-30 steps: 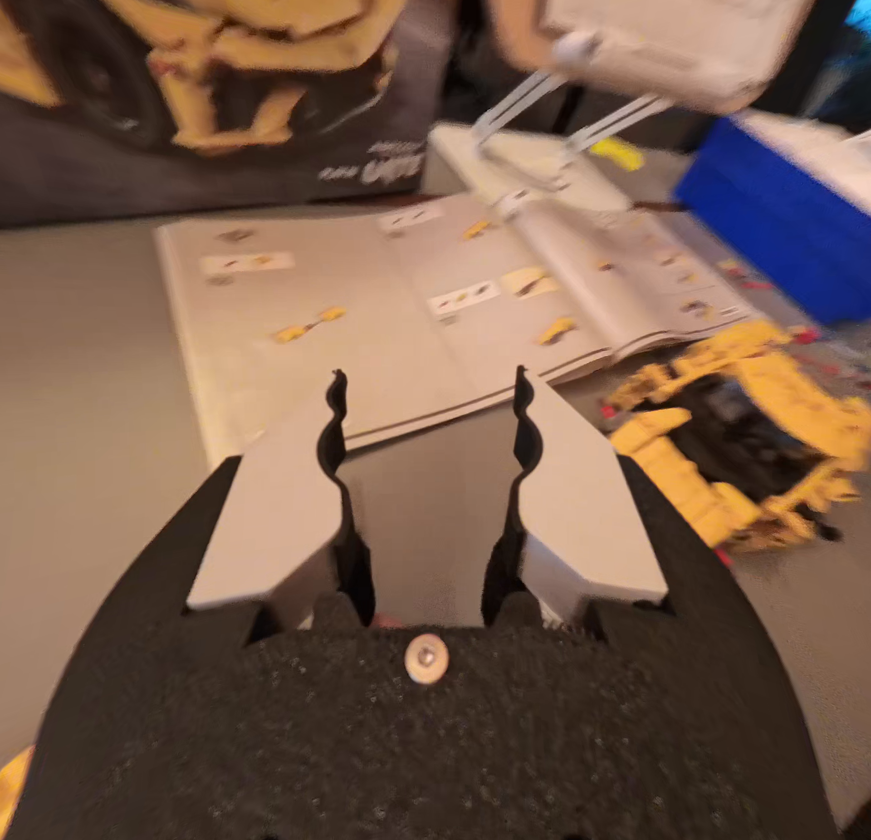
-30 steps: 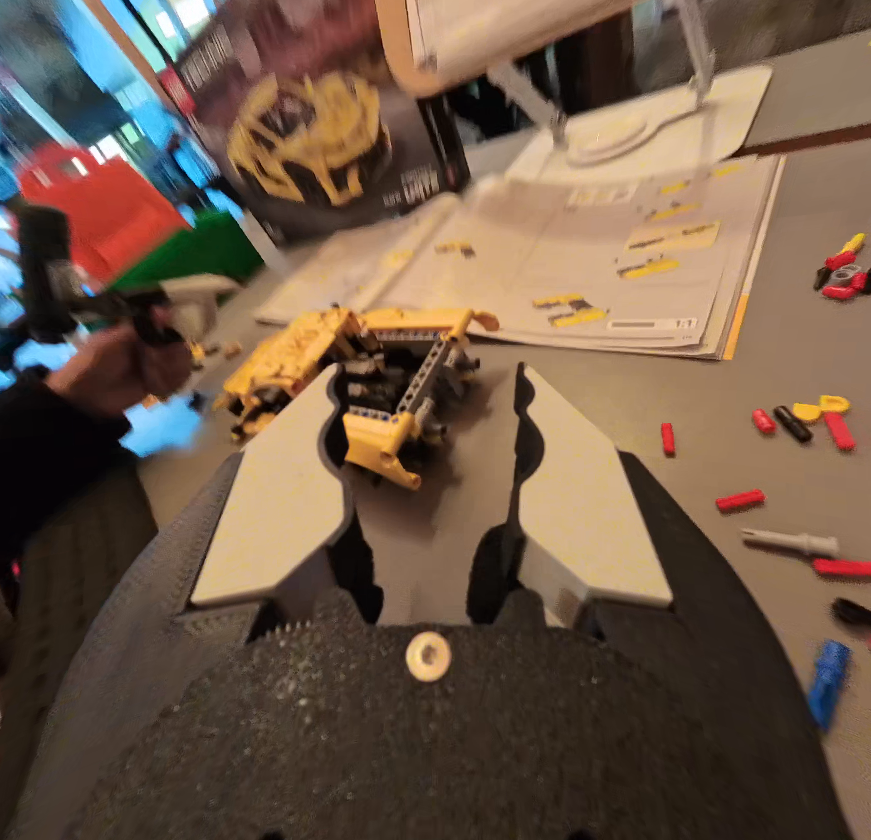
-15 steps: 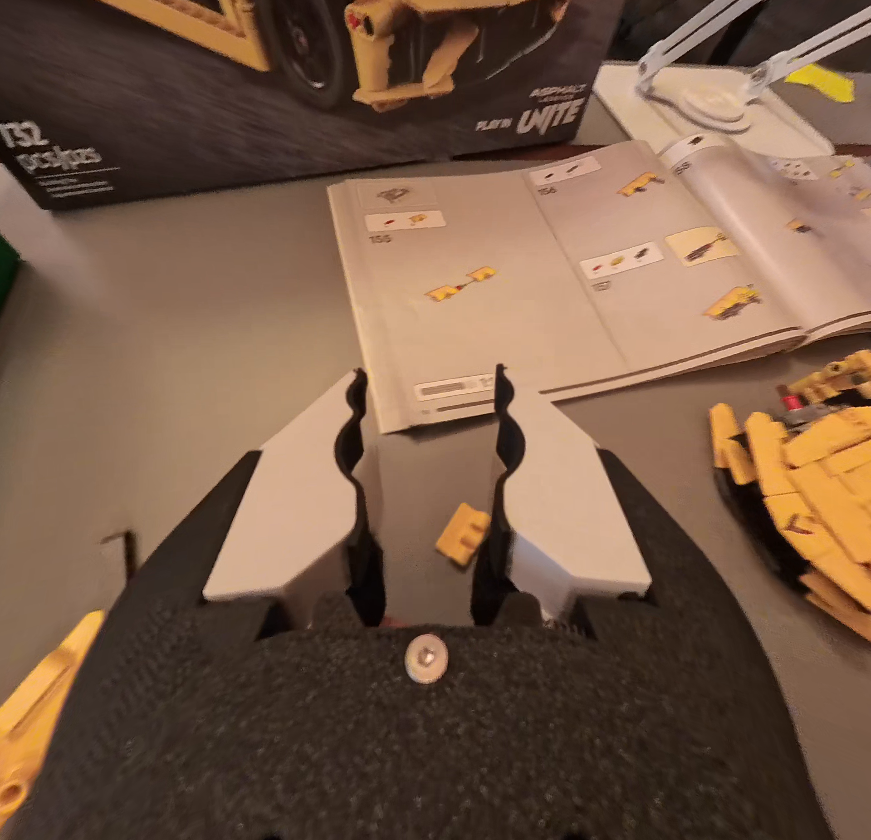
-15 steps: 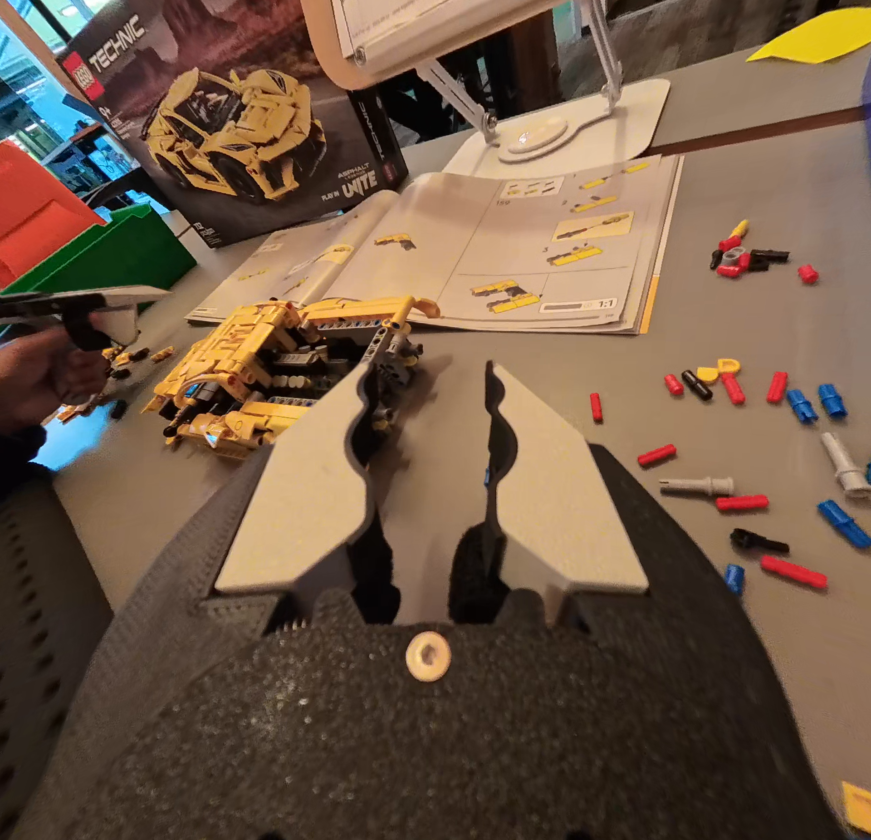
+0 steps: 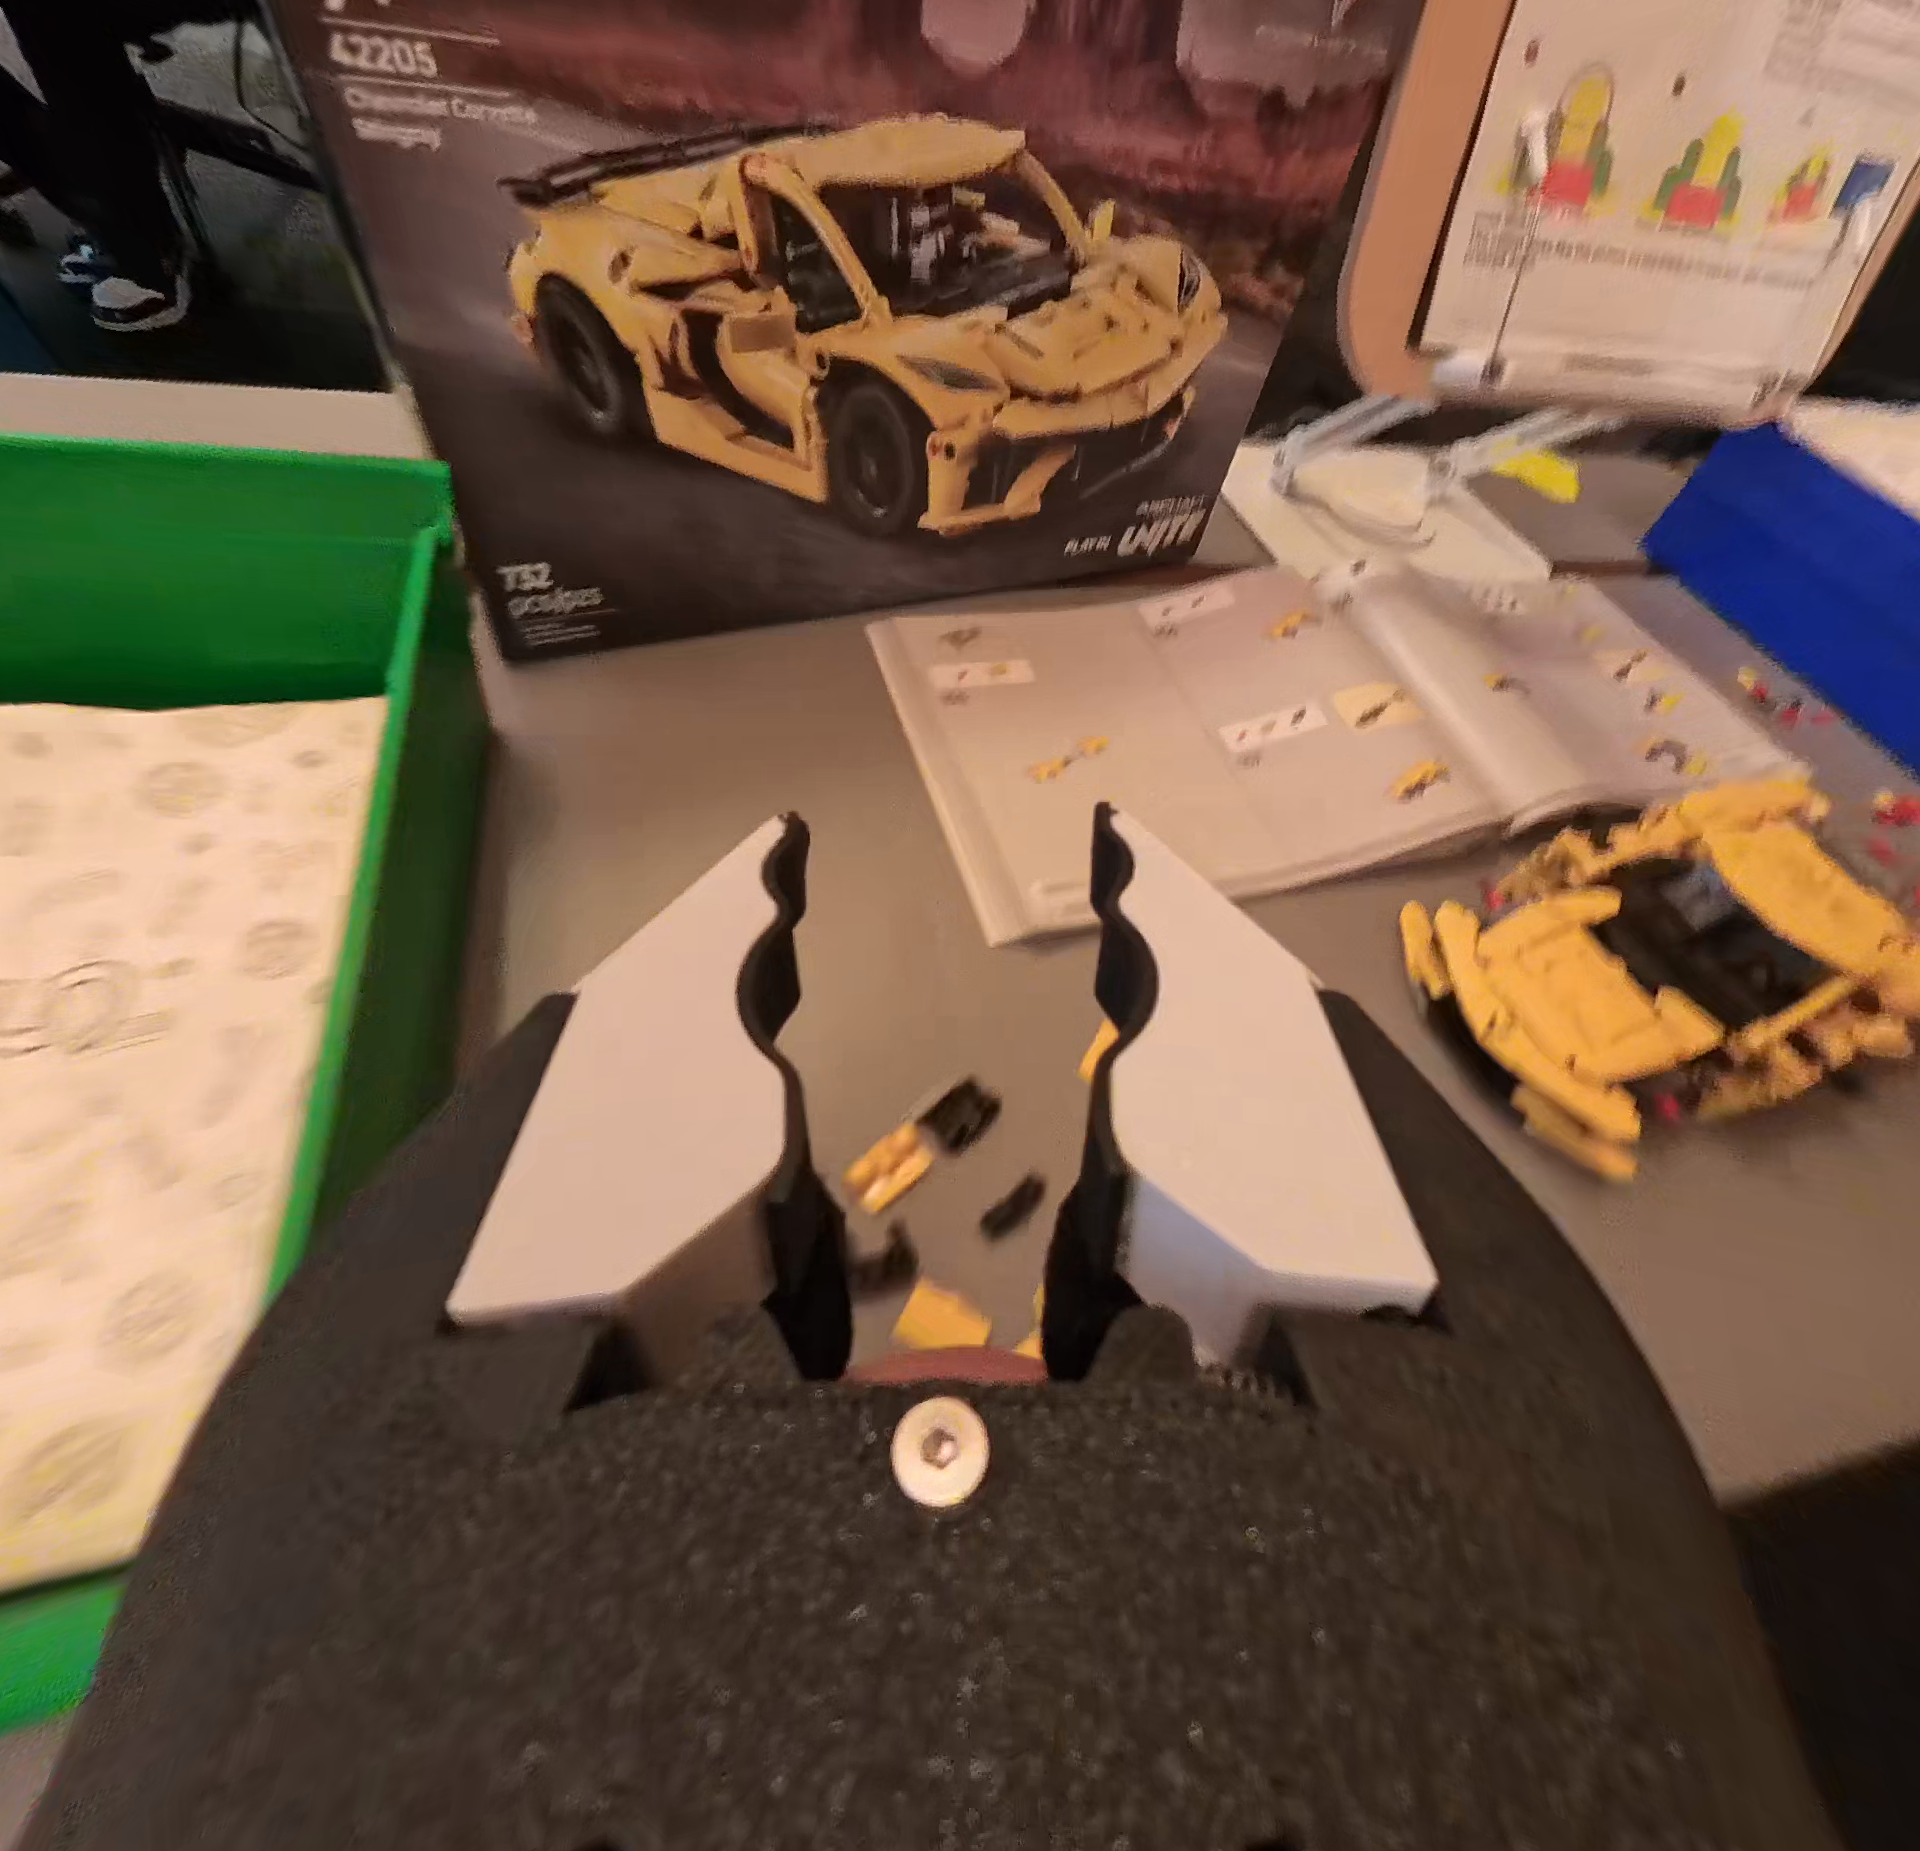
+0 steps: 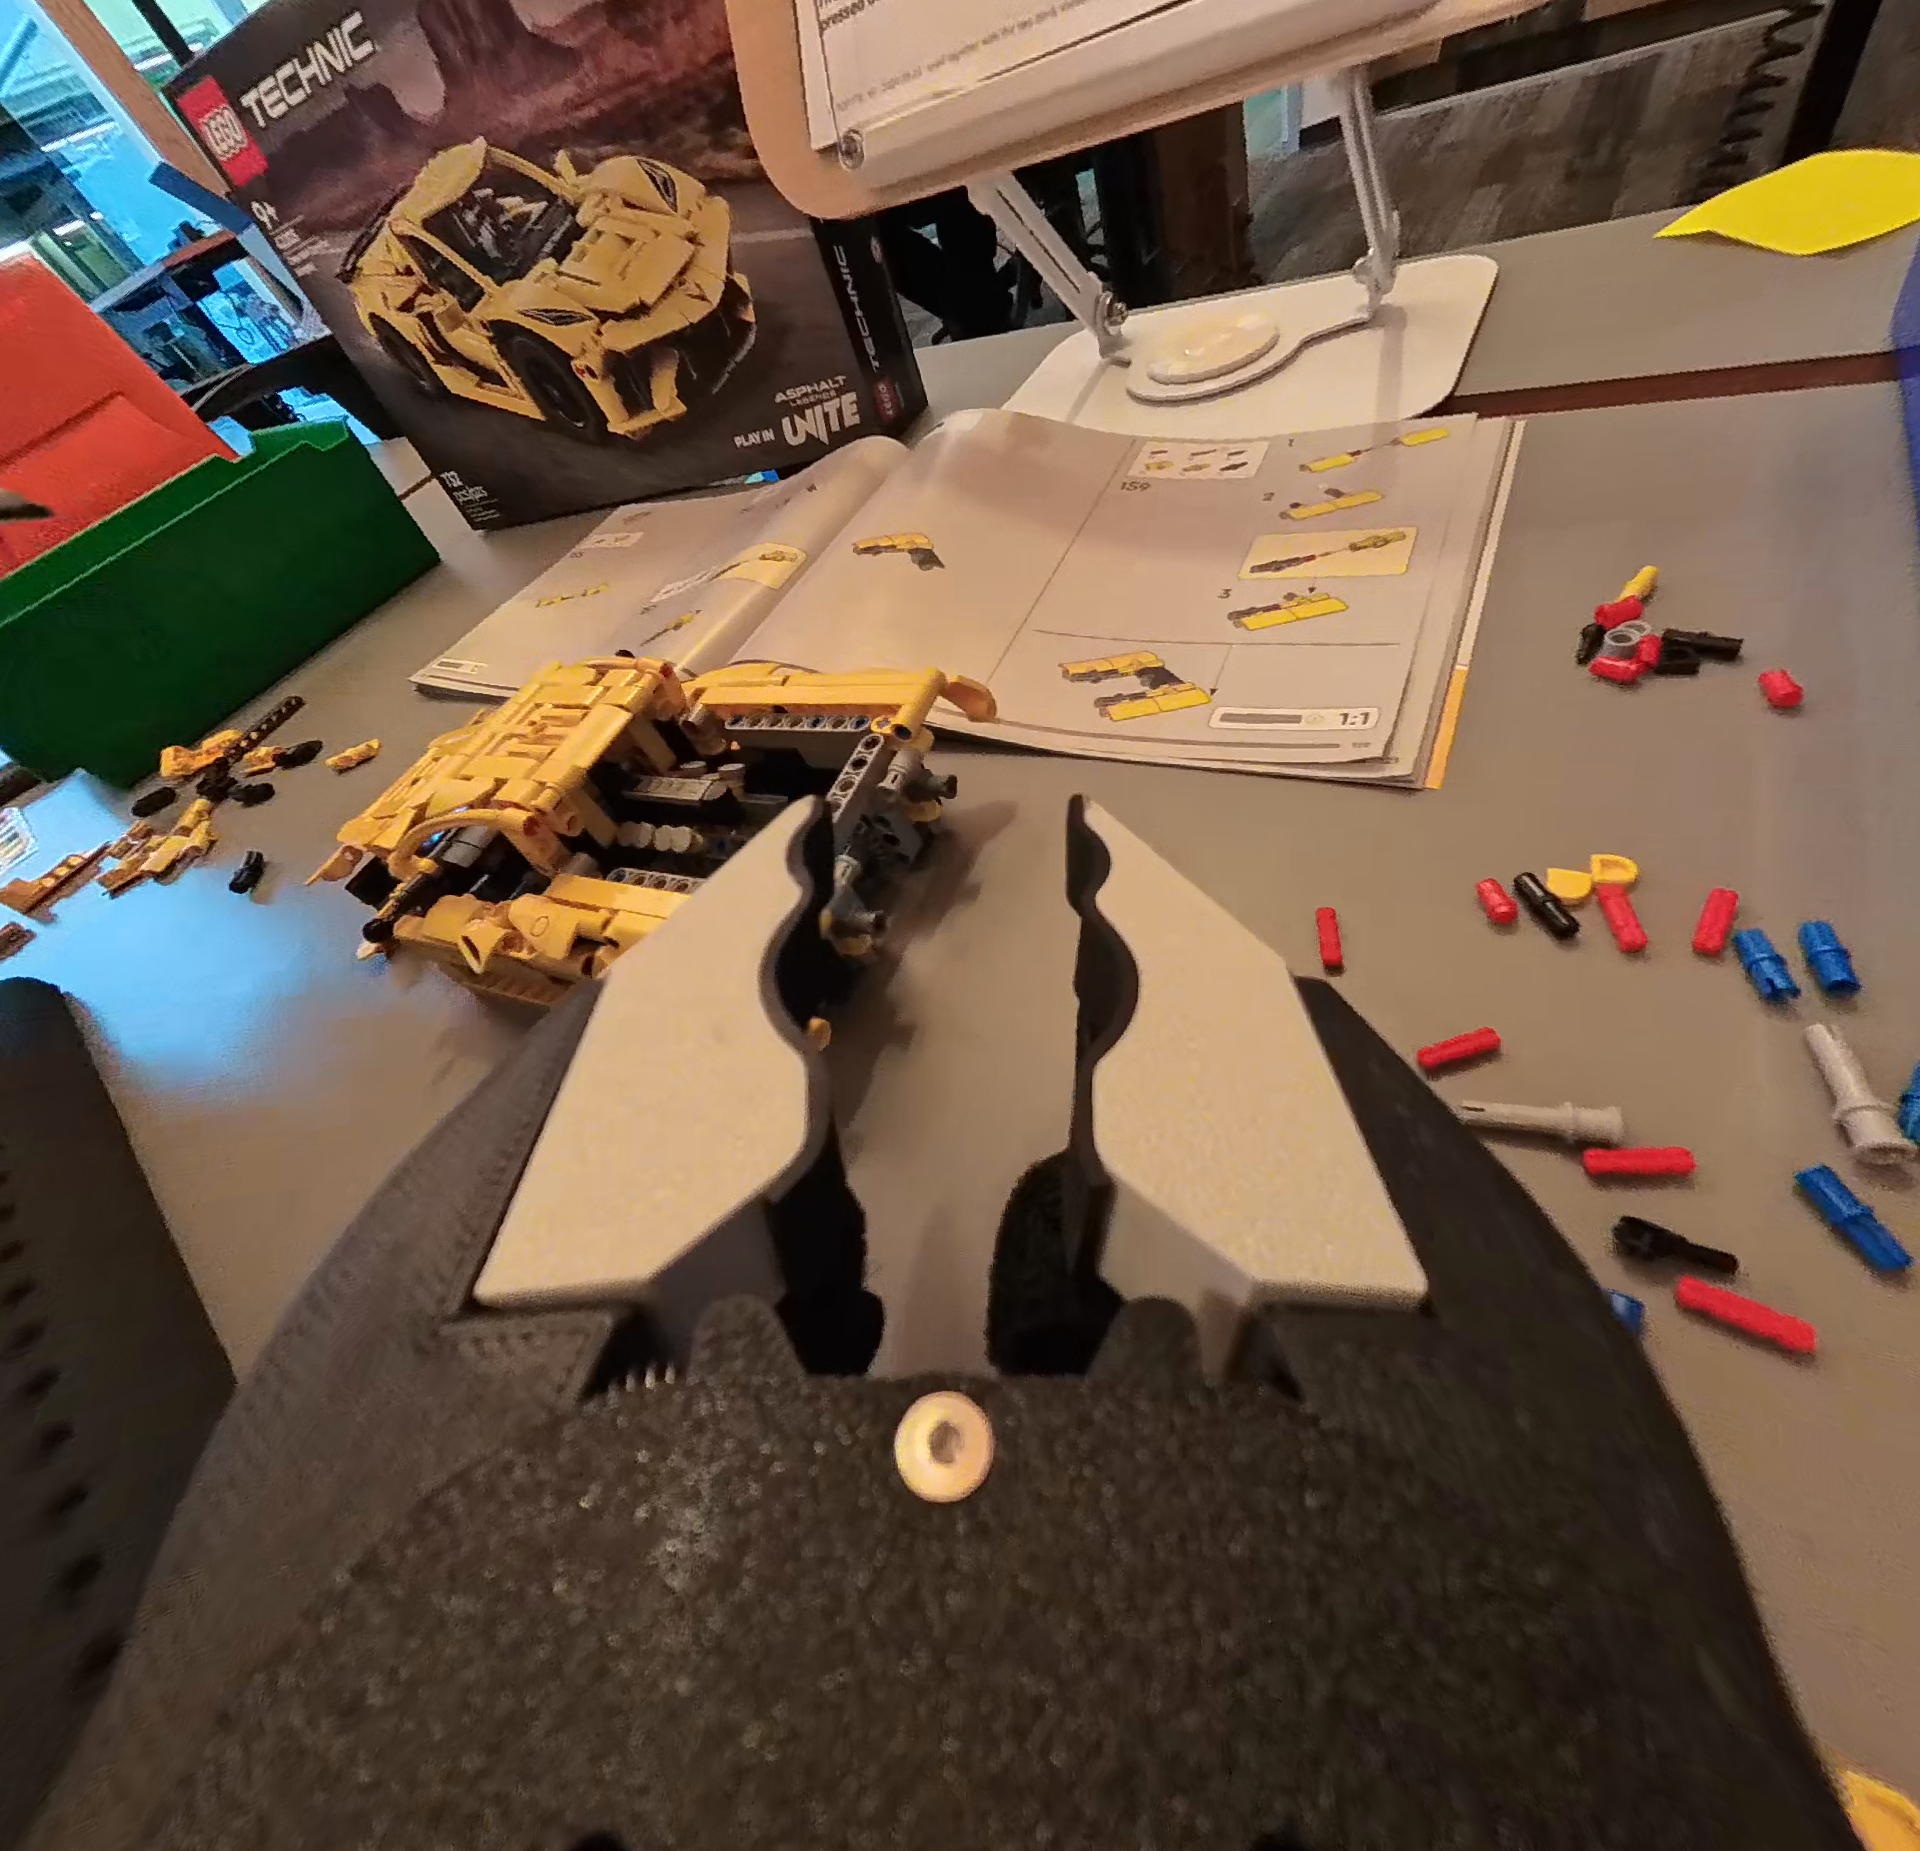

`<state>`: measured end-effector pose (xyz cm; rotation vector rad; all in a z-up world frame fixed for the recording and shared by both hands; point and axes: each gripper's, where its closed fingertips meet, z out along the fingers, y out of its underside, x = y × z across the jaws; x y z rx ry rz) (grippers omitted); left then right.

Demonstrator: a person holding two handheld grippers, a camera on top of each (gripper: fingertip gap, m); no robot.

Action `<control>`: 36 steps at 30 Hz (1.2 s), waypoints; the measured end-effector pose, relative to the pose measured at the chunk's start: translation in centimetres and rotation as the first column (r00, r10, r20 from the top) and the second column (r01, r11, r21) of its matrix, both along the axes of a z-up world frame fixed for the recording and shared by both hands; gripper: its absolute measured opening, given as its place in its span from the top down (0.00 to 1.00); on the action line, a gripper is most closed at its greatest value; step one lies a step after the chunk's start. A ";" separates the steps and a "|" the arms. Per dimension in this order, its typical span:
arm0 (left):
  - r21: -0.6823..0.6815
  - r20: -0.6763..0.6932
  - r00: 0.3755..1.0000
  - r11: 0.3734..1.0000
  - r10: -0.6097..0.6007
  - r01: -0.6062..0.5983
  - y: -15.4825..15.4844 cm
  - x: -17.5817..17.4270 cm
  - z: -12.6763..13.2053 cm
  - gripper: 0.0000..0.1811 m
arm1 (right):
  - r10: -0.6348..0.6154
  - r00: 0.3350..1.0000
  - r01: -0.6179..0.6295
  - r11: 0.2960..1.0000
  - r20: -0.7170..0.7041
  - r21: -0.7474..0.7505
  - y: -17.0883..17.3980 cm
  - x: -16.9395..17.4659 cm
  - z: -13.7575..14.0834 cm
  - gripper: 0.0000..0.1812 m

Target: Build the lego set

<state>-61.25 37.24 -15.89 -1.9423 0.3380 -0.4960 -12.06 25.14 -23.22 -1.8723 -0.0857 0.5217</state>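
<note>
Left gripper (image 5: 943,845): fingers apart, nothing between them — hanging over small yellow and black loose pieces (image 5: 925,1136) at the centre of the left wrist view.
Right gripper (image 6: 943,814): fingers apart and empty, its left finger overlapping the near edge of the half-built yellow car (image 6: 623,825) in the picture.
Car: on the grey table (image 6: 1662,367), centre left in the right wrist view, just in front of the open instruction booklet (image 6: 1091,596).
Pins: red, blue, black and grey pins (image 6: 1704,1053) scattered across the right side.
Risk: closing on that cluster could pinch two parts at once or flick one away — they lie close together; a careless right finger could nudge the car and loosen a beam.
Writing: the set box (image 6: 561,243), upper left, carries brand marks and printed text; the booklet has step numbers; a sheet on the stand (image 6: 1143,35), top, is printed. I leave the words unquoted.
</note>
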 end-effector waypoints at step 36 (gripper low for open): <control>-0.290 -0.173 0.696 0.712 -0.697 0.640 -11.0 15.8 -12.1 0.92 | 0.119 0.993 -0.119 0.993 -0.013 -0.012 -0.7 -2.2 -0.1 0.81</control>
